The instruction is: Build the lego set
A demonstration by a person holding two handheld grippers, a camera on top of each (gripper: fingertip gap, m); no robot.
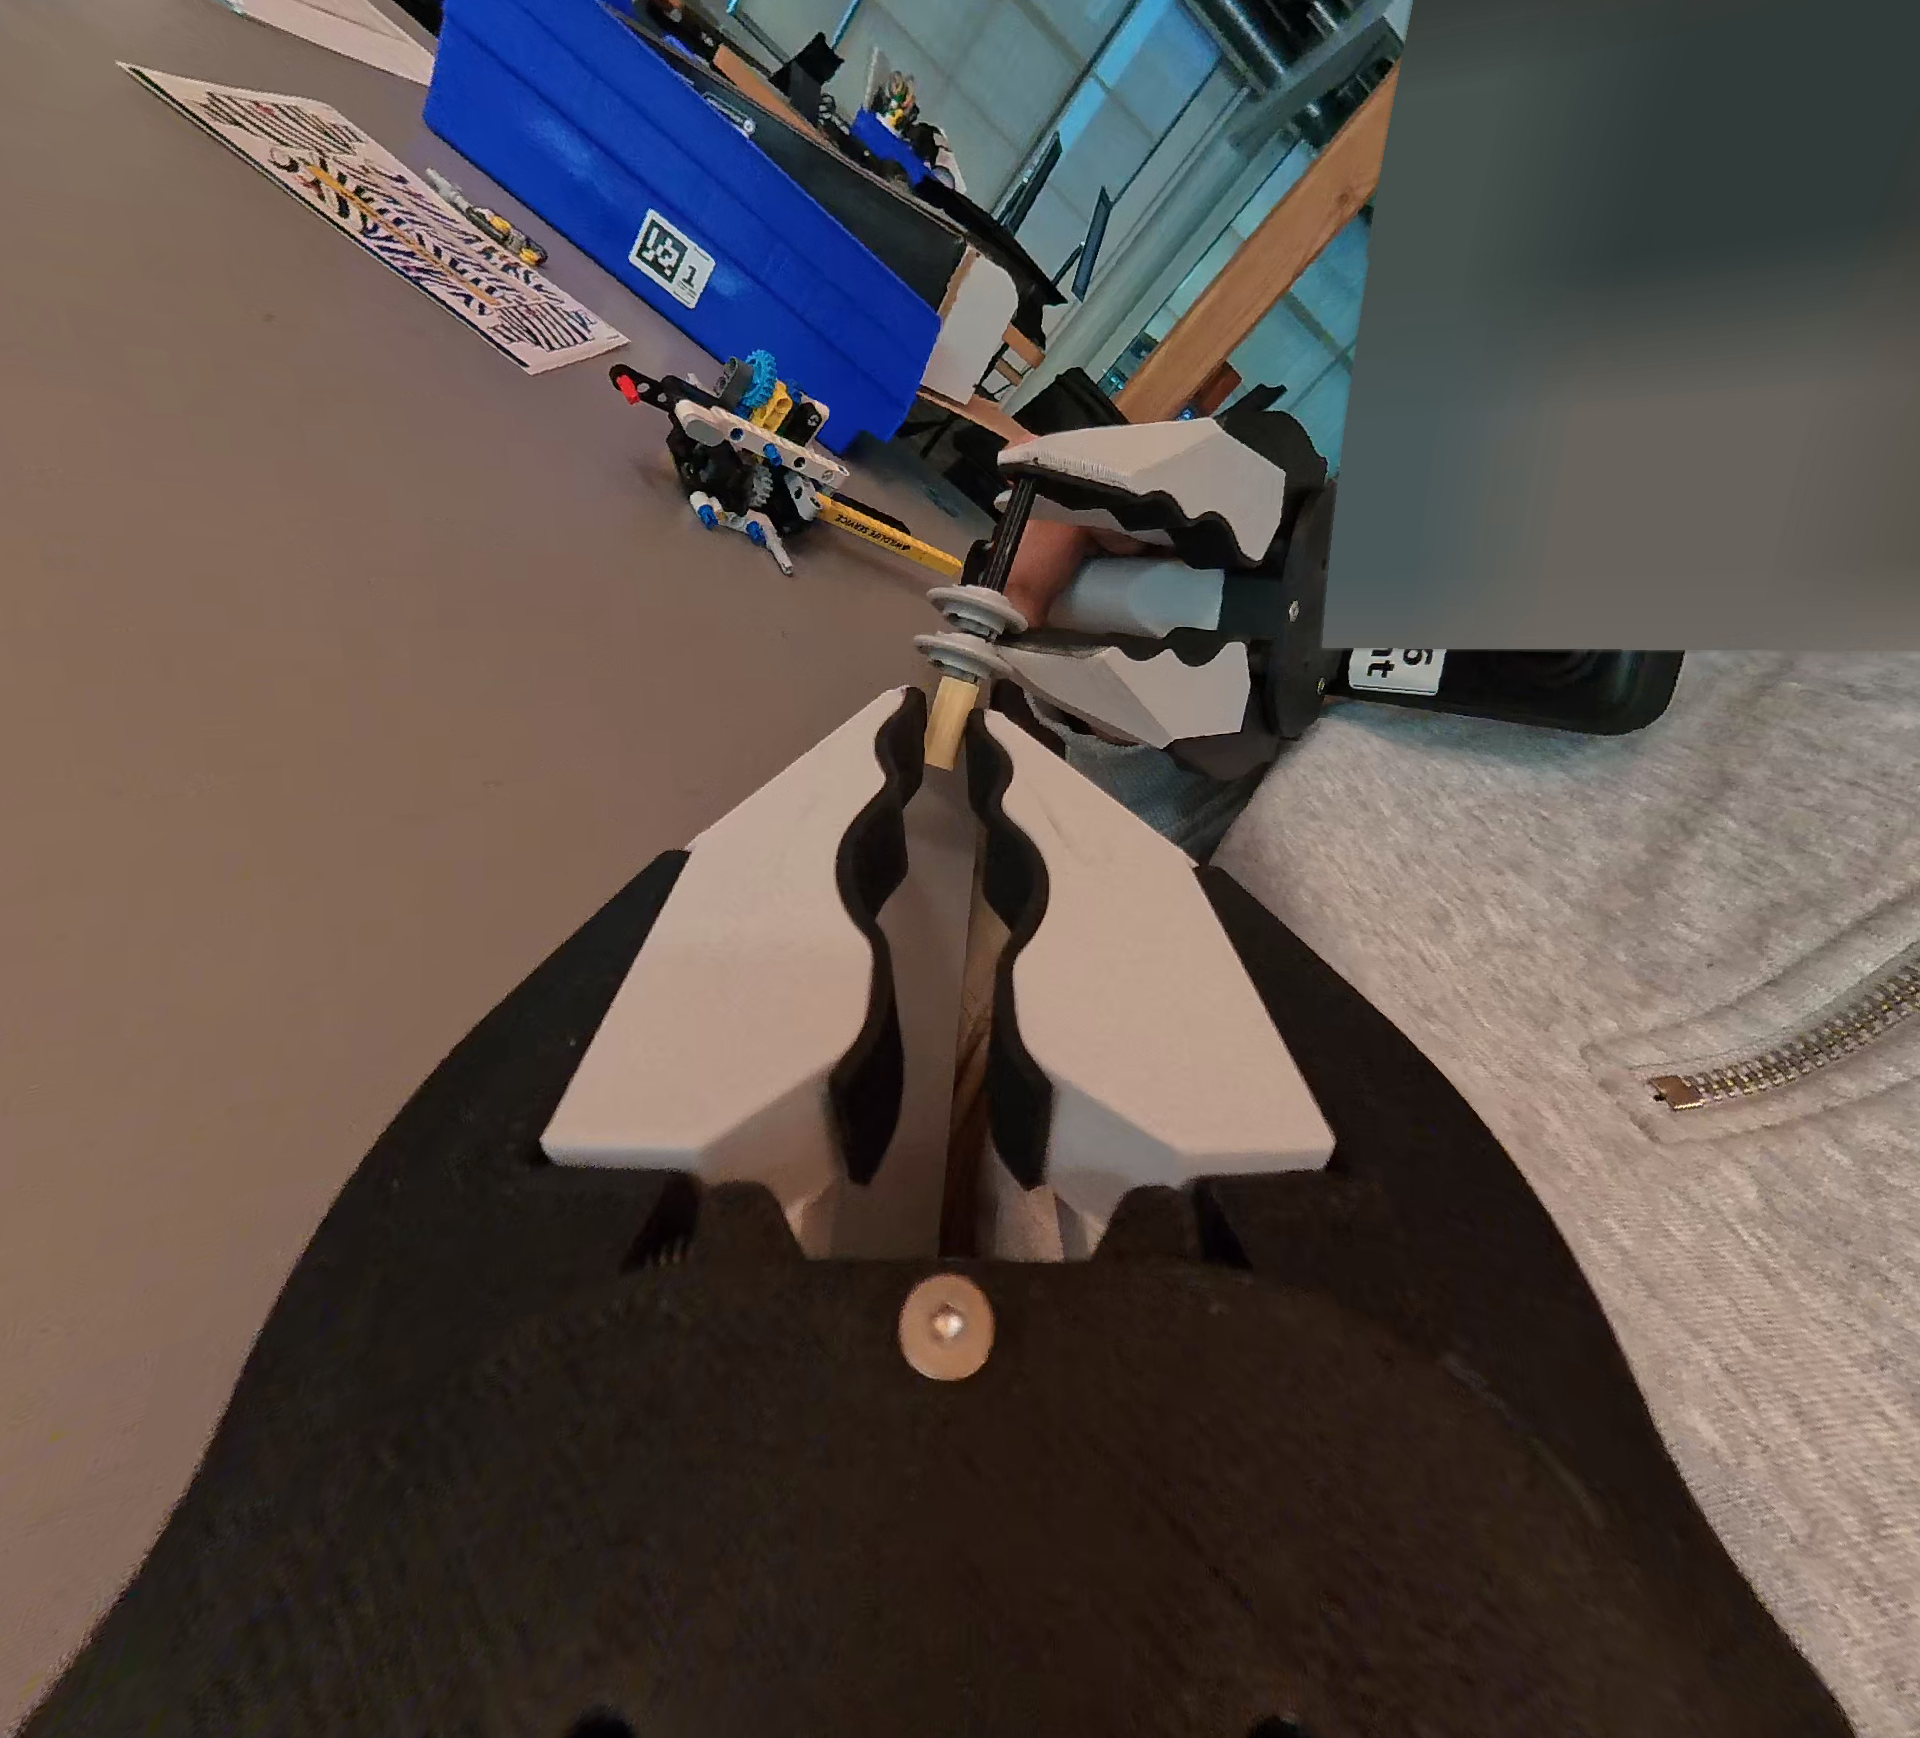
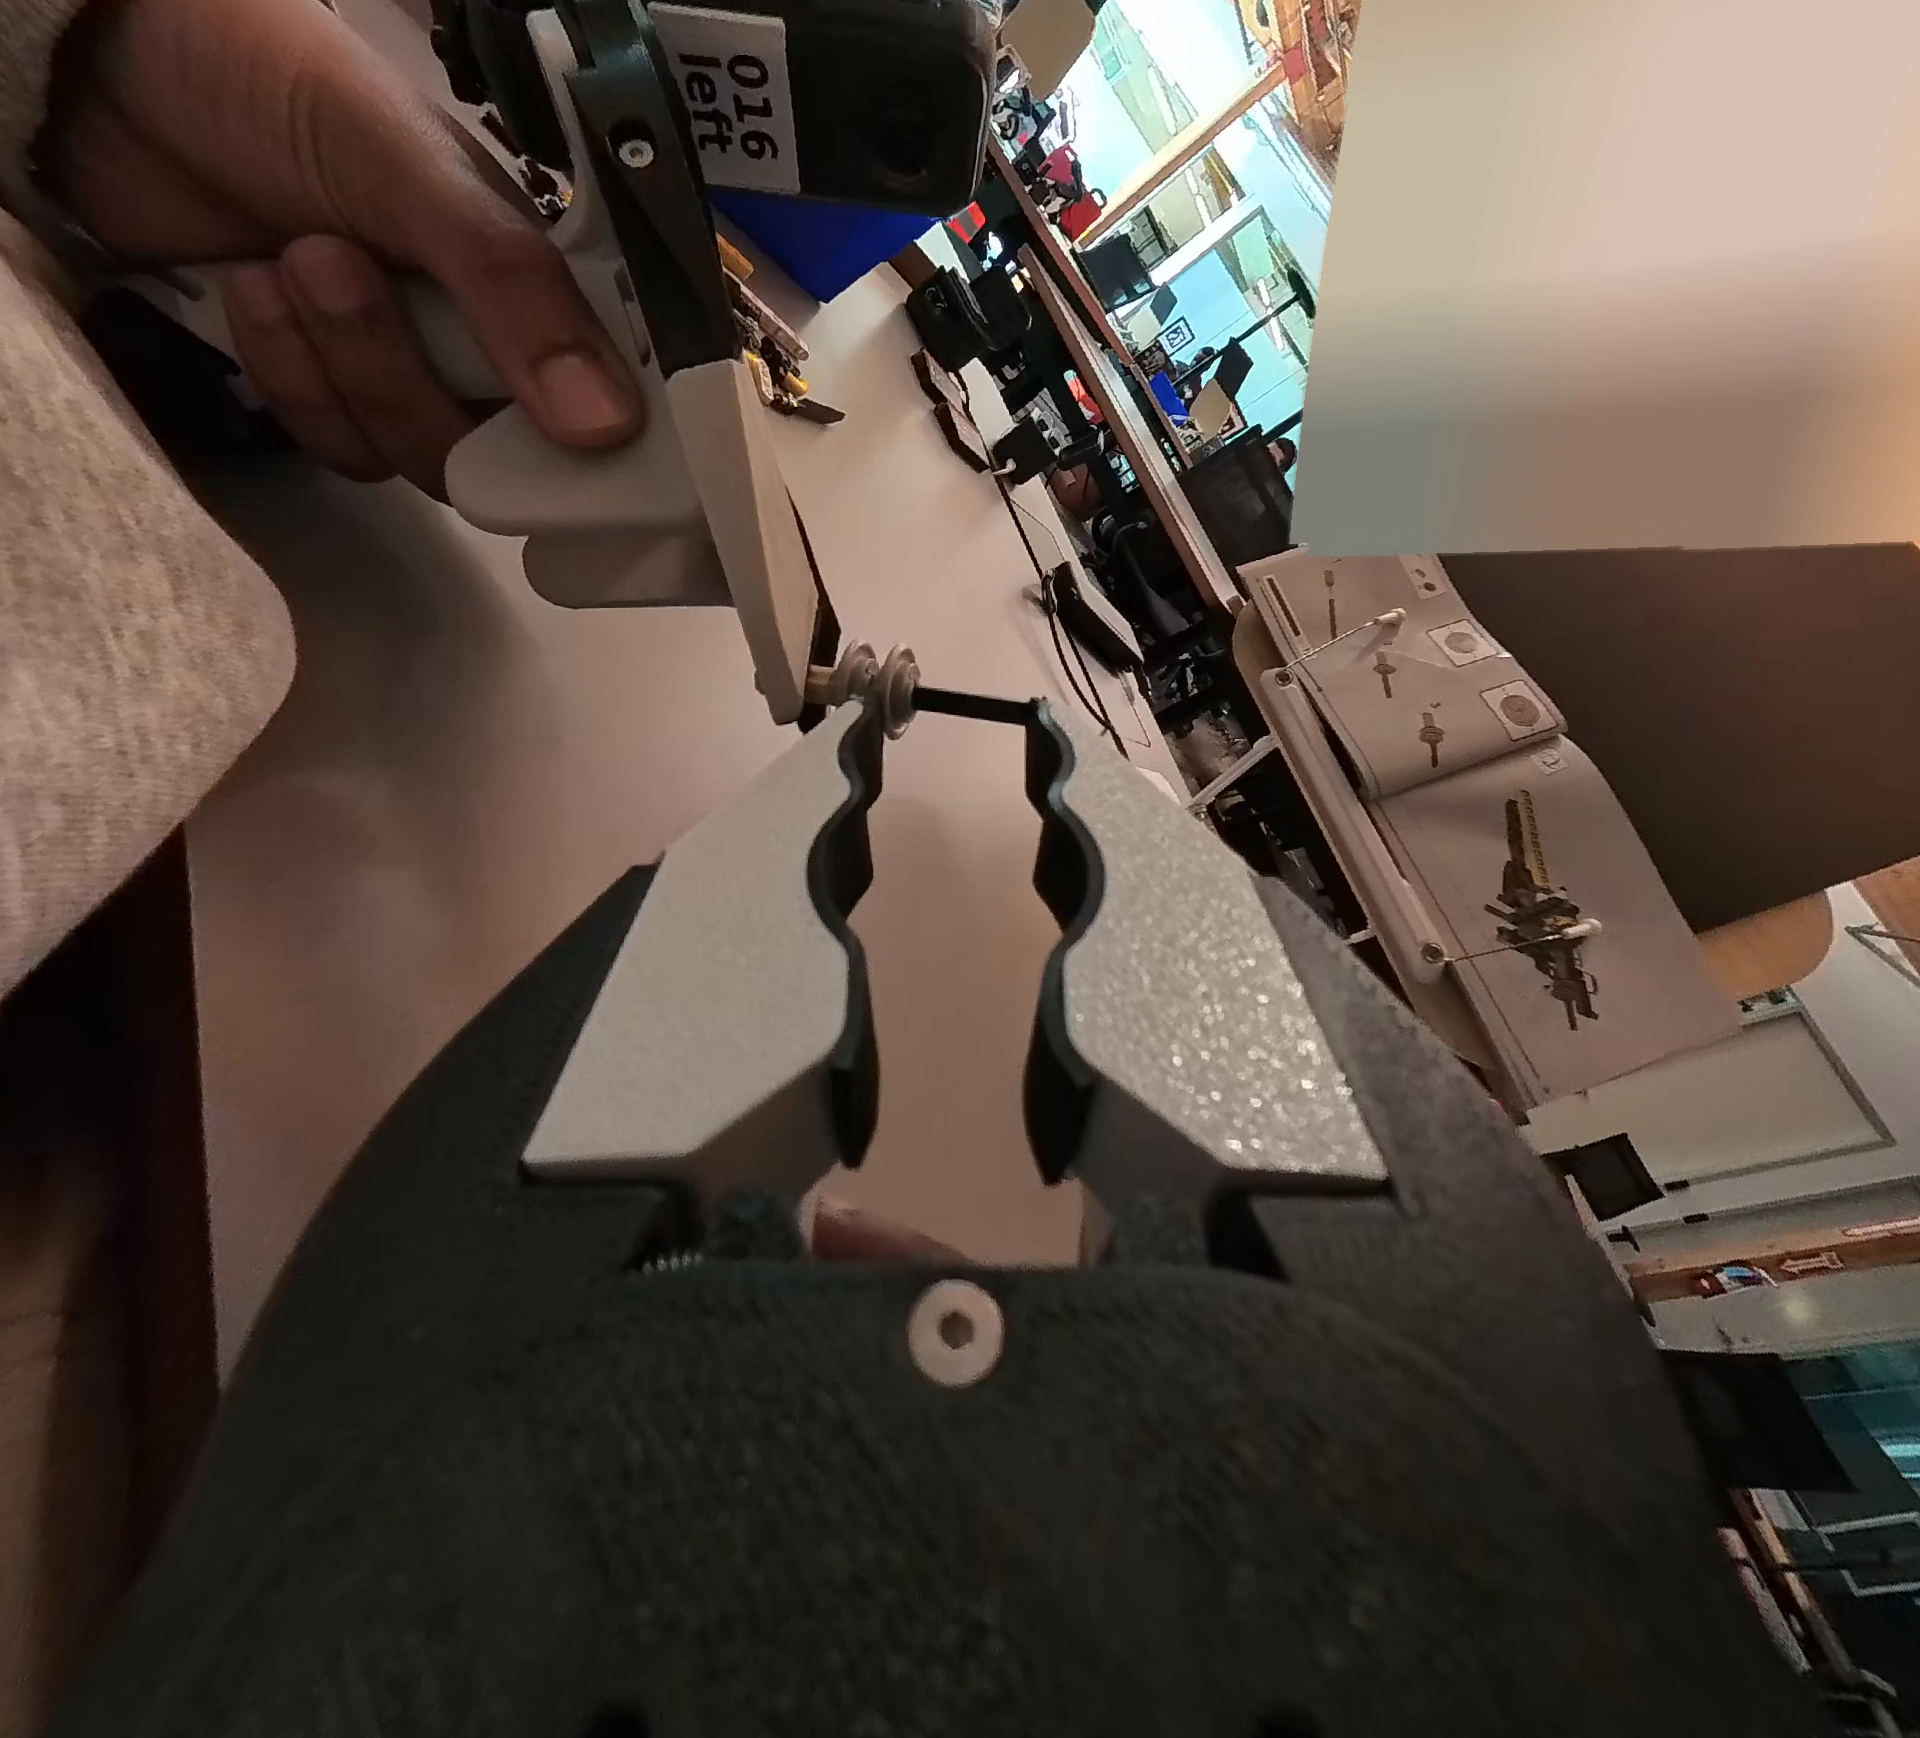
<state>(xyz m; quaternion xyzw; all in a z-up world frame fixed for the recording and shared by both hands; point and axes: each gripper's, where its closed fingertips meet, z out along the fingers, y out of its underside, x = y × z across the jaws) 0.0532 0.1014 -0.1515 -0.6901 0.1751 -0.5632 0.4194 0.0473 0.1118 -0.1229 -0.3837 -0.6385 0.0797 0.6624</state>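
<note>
Left wrist view shows the left gripper (image 1: 943, 732) with its two fingers pulled close, pinching a small tan peg (image 1: 948, 724) right at the tips. The peg sits on the end of a thin black stick (image 1: 1010, 545), and two grey wheels (image 1: 968, 630) sit side by side on that stick, just past the peg. The right gripper (image 1: 1013, 561) comes in from the right and has its fingers at the two ends of the stick part: one tip is at the far end and the other tip is by the wheels. Right wrist view shows the same thing from the other side: the right gripper (image 2: 951, 717) has a fairly wide gap, and the black stick (image 2: 971, 704) runs across that gap from one tip to the other, with the grey wheels (image 2: 883, 680) by one tip. A hand (image 2: 312, 234) in a light sleeve holds the left gripper (image 2: 800, 691). All of this is up above the grey table (image 1: 312, 701). Farther back on the table lies a half-built lego model (image 1: 748, 462), next to a blue bin (image 1: 665, 161) and a sticker sheet (image 1: 374, 213). An open building book (image 2: 1475, 836) stands off to the right.
</note>
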